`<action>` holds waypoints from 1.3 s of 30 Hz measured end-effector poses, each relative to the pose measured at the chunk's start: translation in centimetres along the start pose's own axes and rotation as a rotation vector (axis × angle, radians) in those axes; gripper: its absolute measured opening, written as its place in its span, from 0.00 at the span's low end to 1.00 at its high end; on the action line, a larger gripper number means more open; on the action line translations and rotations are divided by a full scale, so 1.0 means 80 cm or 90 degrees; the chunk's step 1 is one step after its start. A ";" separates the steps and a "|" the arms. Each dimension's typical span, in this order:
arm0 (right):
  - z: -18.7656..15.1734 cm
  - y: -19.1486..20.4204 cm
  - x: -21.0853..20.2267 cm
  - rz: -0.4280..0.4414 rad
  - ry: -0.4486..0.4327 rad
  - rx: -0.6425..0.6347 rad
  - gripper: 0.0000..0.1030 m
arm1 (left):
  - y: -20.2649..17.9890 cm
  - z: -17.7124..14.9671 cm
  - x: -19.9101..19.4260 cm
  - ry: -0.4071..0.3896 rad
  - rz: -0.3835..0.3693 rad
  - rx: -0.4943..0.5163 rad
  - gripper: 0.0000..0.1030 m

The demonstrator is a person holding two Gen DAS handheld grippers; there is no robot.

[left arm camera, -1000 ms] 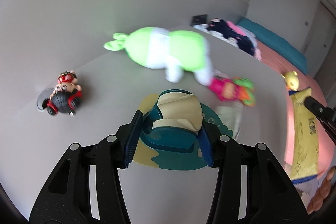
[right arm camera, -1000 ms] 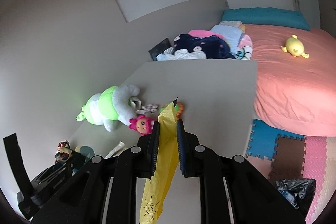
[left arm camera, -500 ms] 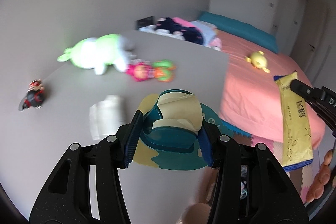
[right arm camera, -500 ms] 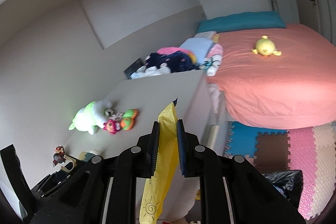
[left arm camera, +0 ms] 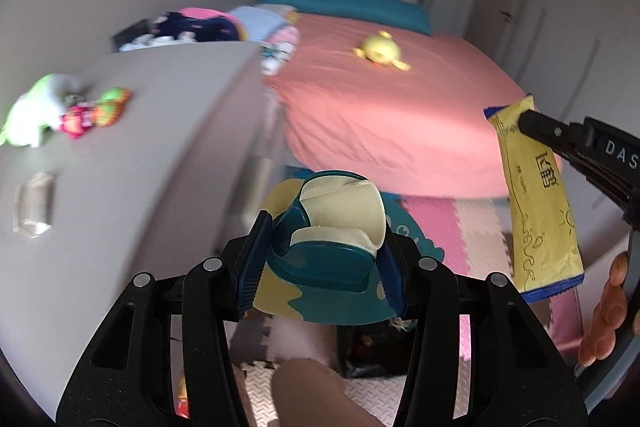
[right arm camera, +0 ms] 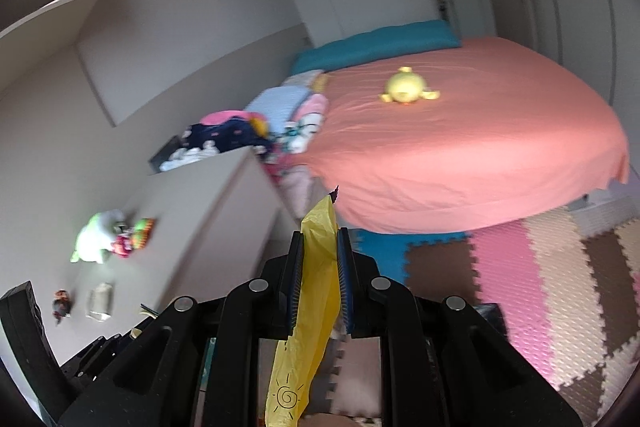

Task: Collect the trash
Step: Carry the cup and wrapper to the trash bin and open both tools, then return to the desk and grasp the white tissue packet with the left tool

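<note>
Both grippers have swung away from the grey desk (left arm camera: 132, 155) since a second ago: the stuffed toys that sat dead ahead of the left wrist camera now lie off at the left edge of its view, and the pink bed (left arm camera: 392, 107) and foam floor mats (right arm camera: 552, 283) fill the middle of both views.

Two pieces of trash are in hand. The left gripper (left arm camera: 324, 267) has its fingers partly apart and clamped on either side of a folded teal-and-cream wrapper (left arm camera: 328, 243), which hangs out over the floor just past the desk's edge. The right gripper (right arm camera: 320, 279) has its fingers nearly together, pinching a yellow snack packet (right arm camera: 316, 291) that droops below the jaws; the left wrist view shows that packet dangling at the right, over the mats.

By the look of it, the pick-up for these two items is done and the carry is under way; dropping them off remains. A dark bag (left arm camera: 372, 347), probably the trash bag, shows on the floor below the left gripper, partly hidden. One crumpled clear wrapper (left arm camera: 34, 203) is left on the desk near the green plush toy (left arm camera: 32, 115), likely for collecting afterwards.
</note>
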State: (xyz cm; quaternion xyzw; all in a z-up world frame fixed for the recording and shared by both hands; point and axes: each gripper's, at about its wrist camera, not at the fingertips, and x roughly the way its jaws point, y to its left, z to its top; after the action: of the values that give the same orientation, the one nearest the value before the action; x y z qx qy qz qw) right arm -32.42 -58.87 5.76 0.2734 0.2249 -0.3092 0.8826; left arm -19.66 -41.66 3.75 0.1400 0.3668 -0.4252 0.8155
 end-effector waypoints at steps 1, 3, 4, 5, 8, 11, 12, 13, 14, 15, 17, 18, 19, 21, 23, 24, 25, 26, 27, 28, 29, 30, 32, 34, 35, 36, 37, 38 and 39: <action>-0.002 -0.012 -0.002 -0.012 0.001 0.002 0.17 | -0.014 -0.002 0.007 0.009 -0.010 0.012 0.48; -0.007 -0.035 -0.005 -0.036 0.005 0.005 0.17 | -0.038 -0.006 0.019 0.026 -0.030 0.030 0.48; -0.009 -0.044 -0.006 -0.046 0.008 0.007 0.17 | -0.052 -0.009 0.026 0.037 -0.040 0.044 0.48; -0.011 -0.054 -0.006 -0.055 0.012 0.009 0.17 | -0.066 -0.013 0.032 0.046 -0.048 0.059 0.48; -0.018 -0.083 0.000 -0.079 0.031 0.019 0.17 | -0.100 -0.026 0.049 0.073 -0.068 0.093 0.48; -0.025 -0.106 0.011 -0.096 0.056 0.025 0.17 | -0.123 -0.038 0.068 0.099 -0.088 0.116 0.48; -0.028 -0.113 0.018 -0.101 0.070 0.022 0.18 | -0.128 -0.041 0.074 0.110 -0.098 0.123 0.49; -0.031 -0.118 0.024 -0.113 0.084 0.016 0.18 | -0.137 -0.046 0.081 0.128 -0.115 0.131 0.50; -0.033 -0.121 0.029 -0.127 0.096 0.009 0.34 | -0.145 -0.051 0.088 0.146 -0.127 0.142 0.64; -0.036 -0.125 0.037 -0.159 0.110 0.006 0.51 | -0.151 -0.054 0.092 0.155 -0.123 0.152 0.96; -0.042 -0.136 0.037 -0.206 0.094 0.015 0.88 | -0.158 -0.061 0.094 0.135 -0.090 0.173 0.94; -0.045 -0.141 0.035 -0.228 0.081 0.017 0.88 | -0.160 -0.064 0.095 0.130 -0.079 0.185 0.94; -0.046 -0.145 0.036 -0.238 0.080 0.017 0.88 | -0.161 -0.066 0.099 0.132 -0.069 0.194 0.94; -0.049 -0.153 0.037 -0.242 0.081 0.028 0.88 | -0.155 -0.065 0.105 0.137 -0.058 0.185 0.94; -0.050 -0.157 0.038 -0.239 0.082 0.036 0.88 | -0.148 -0.063 0.109 0.144 -0.061 0.169 0.94; -0.051 -0.158 0.039 -0.239 0.083 0.038 0.88 | -0.145 -0.062 0.111 0.145 -0.060 0.164 0.94; -0.051 -0.157 0.039 -0.238 0.083 0.038 0.88 | -0.143 -0.061 0.111 0.145 -0.059 0.159 0.94; -0.051 -0.156 0.040 -0.236 0.084 0.039 0.88 | -0.141 -0.060 0.110 0.144 -0.059 0.155 0.94; -0.050 -0.151 0.042 -0.234 0.085 0.038 0.88 | -0.139 -0.059 0.110 0.143 -0.059 0.152 0.94; -0.049 -0.151 0.042 -0.234 0.086 0.037 0.88 | -0.138 -0.060 0.107 0.143 -0.061 0.148 0.94; -0.049 -0.149 0.043 -0.233 0.086 0.035 0.88 | -0.140 -0.059 0.105 0.143 -0.061 0.145 0.94; -0.048 -0.146 0.045 -0.231 0.087 0.033 0.88 | -0.139 -0.059 0.105 0.143 -0.061 0.141 0.94; -0.047 -0.140 0.046 -0.226 0.088 0.029 0.88 | -0.134 -0.059 0.105 0.143 -0.063 0.135 0.94; -0.047 -0.131 0.048 -0.213 0.091 0.025 0.88 | -0.127 -0.058 0.103 0.143 -0.064 0.129 0.94; -0.047 -0.127 0.049 -0.206 0.091 0.022 0.88 | -0.125 -0.057 0.102 0.142 -0.065 0.127 0.94; -0.046 -0.121 0.051 -0.195 0.093 0.018 0.88 | -0.120 -0.056 0.100 0.140 -0.065 0.122 0.94; -0.045 -0.115 0.052 -0.186 0.094 0.013 0.88 | -0.117 -0.054 0.099 0.138 -0.064 0.119 0.94; -0.045 -0.106 0.054 -0.178 0.095 0.005 0.90 | -0.113 -0.052 0.097 0.136 -0.063 0.114 0.94; -0.044 -0.099 0.055 -0.172 0.094 -0.001 0.90 | -0.106 -0.049 0.094 0.131 -0.062 0.108 0.94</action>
State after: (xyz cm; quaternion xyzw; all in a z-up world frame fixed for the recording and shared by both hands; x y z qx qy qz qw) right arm -35.40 -63.80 -2.09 0.2616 0.3241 -0.4040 0.8144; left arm -25.50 -49.06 -3.63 0.2332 0.4179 -0.4768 0.7373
